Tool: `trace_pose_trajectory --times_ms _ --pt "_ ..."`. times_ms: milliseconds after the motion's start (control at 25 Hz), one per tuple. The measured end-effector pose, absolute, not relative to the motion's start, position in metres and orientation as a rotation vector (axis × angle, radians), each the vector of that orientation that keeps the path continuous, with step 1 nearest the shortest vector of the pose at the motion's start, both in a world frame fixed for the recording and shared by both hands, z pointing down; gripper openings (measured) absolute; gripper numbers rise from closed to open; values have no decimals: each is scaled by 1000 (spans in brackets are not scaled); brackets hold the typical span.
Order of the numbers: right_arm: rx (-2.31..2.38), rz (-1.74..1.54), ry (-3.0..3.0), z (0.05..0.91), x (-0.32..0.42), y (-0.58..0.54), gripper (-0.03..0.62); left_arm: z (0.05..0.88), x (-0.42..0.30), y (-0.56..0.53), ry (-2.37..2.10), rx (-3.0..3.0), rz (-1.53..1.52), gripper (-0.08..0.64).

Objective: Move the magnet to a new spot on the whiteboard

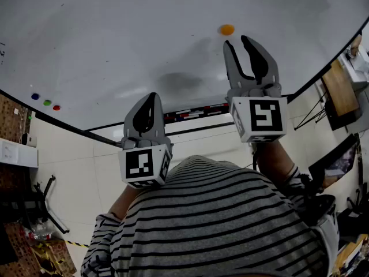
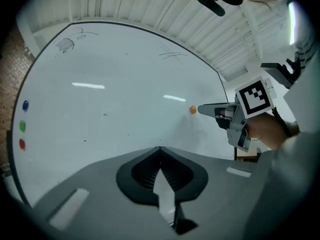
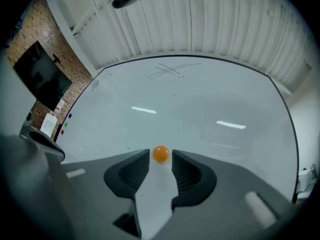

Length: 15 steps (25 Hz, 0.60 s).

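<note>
Two arms reach up toward the whiteboard (image 1: 115, 39). The right gripper (image 1: 241, 39) is held higher, jaws spread wide, with the orange magnet (image 1: 227, 30) just ahead between its tips, ungripped. The left gripper (image 1: 151, 96) sits lower, jaws together, well apart from the magnet.

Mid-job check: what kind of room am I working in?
Probably a meeting room or classroom: a large white whiteboard, a small round orange magnet stuck on it, and a tray of marker pens along its edge.

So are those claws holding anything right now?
Nothing: the orange magnet sits just ahead of the right gripper, jaws open; the left gripper is shut, empty.
</note>
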State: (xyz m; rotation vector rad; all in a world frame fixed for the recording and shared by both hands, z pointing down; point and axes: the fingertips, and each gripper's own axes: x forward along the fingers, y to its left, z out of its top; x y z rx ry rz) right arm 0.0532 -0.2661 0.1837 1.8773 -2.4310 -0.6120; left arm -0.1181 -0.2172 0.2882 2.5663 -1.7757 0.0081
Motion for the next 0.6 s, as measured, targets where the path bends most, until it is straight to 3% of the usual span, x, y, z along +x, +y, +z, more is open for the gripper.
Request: trace_pose_trajectory --times_ms 200,600 --pt "1905 -603 -2407 181 41 -286 146 282 -125 -230 -1784 2590 -44 17" --pt "1961 -618 -2376 181 43 -288 123 288 -134 -232 -1797 2567 -40 17"
